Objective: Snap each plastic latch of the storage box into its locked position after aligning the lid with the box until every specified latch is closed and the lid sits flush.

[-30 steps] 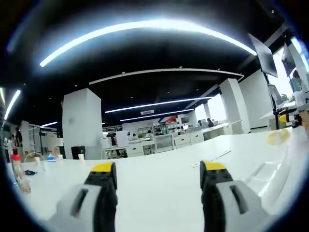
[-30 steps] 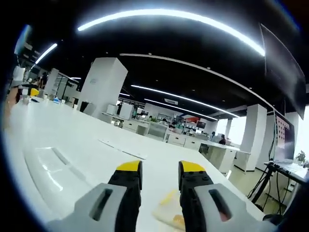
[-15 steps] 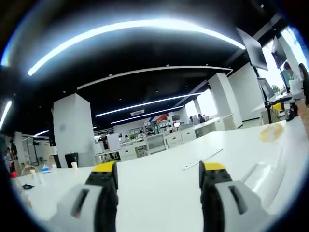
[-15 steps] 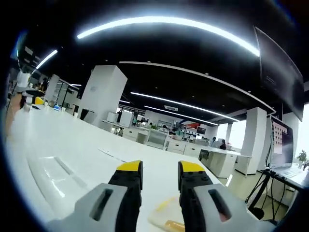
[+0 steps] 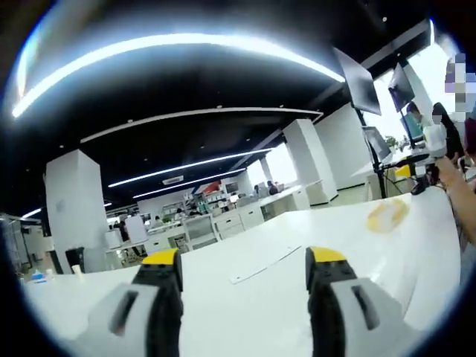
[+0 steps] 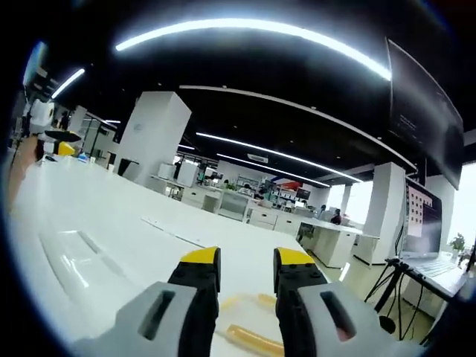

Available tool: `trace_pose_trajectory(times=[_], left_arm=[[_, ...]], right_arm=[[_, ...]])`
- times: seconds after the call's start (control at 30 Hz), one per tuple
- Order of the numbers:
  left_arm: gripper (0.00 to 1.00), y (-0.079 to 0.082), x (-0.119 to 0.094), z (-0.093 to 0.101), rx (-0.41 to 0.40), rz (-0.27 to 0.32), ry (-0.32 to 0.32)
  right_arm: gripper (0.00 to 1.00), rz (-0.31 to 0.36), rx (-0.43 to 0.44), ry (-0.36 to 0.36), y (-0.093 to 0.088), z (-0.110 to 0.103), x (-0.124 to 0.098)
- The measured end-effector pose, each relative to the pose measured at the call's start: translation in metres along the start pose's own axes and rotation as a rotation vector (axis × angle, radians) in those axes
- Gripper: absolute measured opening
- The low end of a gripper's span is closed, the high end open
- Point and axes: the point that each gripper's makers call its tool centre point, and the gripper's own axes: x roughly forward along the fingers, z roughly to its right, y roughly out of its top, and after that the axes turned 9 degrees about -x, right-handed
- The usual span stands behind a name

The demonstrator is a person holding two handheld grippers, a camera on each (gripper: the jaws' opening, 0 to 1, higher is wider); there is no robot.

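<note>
Both grippers raised over the white table, latches not yet reached.

Left gripper (image 5: 244, 264) spread wide, holding nothing; right gripper (image 6: 246, 260) narrowed, nothing between. Translucent storage-box lid (image 6: 71, 249) lying flat, left of the right gripper, likely awaiting alignment. Open table (image 5: 297, 245) ahead; yellow ring (image 5: 387, 214) far right, near the edge.

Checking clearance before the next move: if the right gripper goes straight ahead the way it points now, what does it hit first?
Probably the yellowish latch piece lying on the white lid, directly between and ahead of the right gripper. Depth is hard to judge through the fisheye.
</note>
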Motion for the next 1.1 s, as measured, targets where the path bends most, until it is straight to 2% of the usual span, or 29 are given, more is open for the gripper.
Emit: trace_pose_trajectory(times=[0.1,0.2,0.27,0.3,0.37,0.57,0.6,0.87,1.1], left_arm=[[0.65,0.004,0.011,0.02,-0.004,0.013,-0.053],[0.65,0.011,0.027,0.051,-0.019,0.023,-0.148],[0.65,0.012,0.033,0.062,-0.019,0.008,-0.179],[0.65,0.015,0.042,0.075,-0.016,-0.006,-0.218],[0.65,0.017,0.051,0.088,-0.016,-0.023,-0.255],[0.65,0.02,0.082,0.131,0.006,-0.069,-0.35],[0.65,0.018,0.091,0.144,0.014,-0.086,-0.376],[0.65,-0.001,0.133,0.212,0.043,-0.194,-0.506],[0.64,-0.03,0.167,0.265,0.042,-0.31,-0.605]], right_arm=[[0.27,0.01,0.024,-0.01,-0.01,0.004,0.0],[0.27,0.01,0.054,-0.017,-0.02,0.003,0.002],[0.27,0.005,0.051,-0.026,-0.024,0.003,0.003],[0.27,-0.004,0.044,-0.032,-0.028,0.003,0.004],[0.27,-0.007,0.044,-0.034,-0.032,0.004,0.006],[0.27,0.021,0.069,-0.044,-0.038,0.005,0.009],[0.27,0.028,0.063,-0.057,-0.04,0.007,0.009],[0.27,0.051,0.064,-0.082,-0.044,0.009,0.009],[0.27,0.058,0.029,-0.109,-0.047,0.007,0.007]])
